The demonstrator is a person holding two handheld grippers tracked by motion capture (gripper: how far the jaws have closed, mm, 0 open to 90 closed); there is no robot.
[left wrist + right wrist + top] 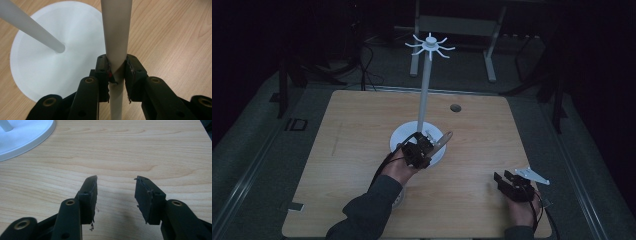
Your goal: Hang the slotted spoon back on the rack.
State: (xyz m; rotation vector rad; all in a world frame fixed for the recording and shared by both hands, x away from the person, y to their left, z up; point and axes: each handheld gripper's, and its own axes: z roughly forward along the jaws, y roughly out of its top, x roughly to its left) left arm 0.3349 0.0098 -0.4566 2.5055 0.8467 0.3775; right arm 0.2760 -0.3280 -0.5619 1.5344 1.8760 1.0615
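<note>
High view: a pale strip (443, 140) is clamped by the left gripper (426, 142) beside the white stand (425, 90); the right gripper (501, 179) is held wide, empty, on the table (362, 130).

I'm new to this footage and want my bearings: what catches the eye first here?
A tall white stand rises from a round base mid-table, topped by a ring of hooks. The left gripper is shut on a pale flat handle just beside that base. The right gripper sits open over bare wood near the table's right front corner.
</note>
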